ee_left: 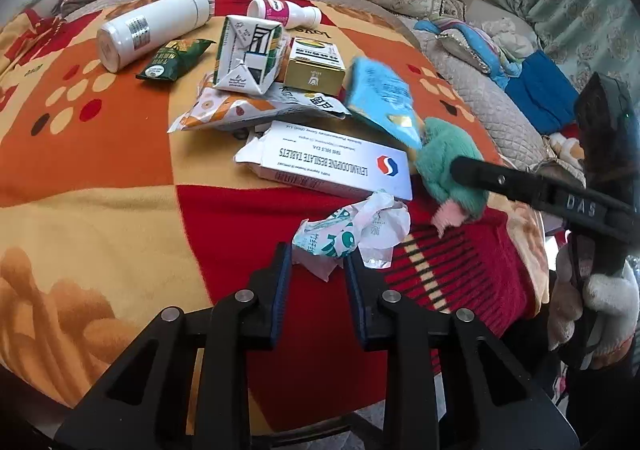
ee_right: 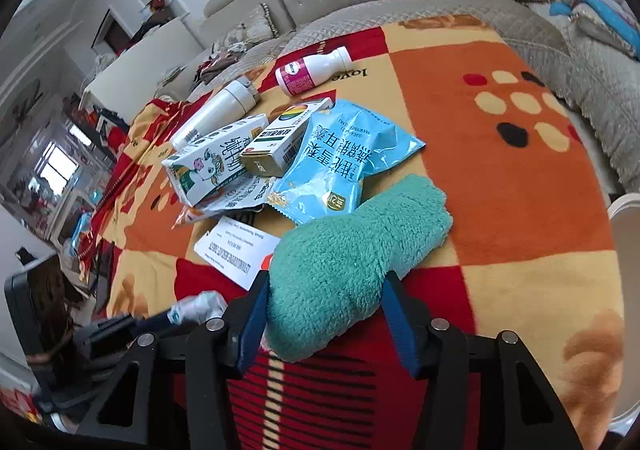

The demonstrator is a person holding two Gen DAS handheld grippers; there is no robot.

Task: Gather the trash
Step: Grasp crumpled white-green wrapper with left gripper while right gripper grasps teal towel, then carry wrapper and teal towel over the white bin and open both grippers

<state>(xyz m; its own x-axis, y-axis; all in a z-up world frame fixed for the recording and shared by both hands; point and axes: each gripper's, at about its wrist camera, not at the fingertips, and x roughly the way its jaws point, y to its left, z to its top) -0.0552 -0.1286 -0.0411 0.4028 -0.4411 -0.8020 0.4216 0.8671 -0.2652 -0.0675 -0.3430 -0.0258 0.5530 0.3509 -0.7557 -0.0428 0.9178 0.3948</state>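
On the far left of the blanket (ee_left: 100,210) we see a white bottle (ee_left: 152,30) lying on its side, a green snack packet (ee_left: 172,58) just beside it. Right of these a milk carton (ee_left: 248,54) rests on flat wrappers, with a gold box (ee_left: 316,66) and a pink bottle (ee_left: 284,12) behind. Nearer lies a white pill box (ee_left: 332,166). Our left gripper (ee_left: 318,270) has its jaws nearly together, pinching a crumpled wrapper (ee_left: 352,230). Further right, our right gripper (ee_right: 324,314) clasps a green fluffy cloth (ee_right: 352,250), a blue packet (ee_right: 340,158) leaning on it.
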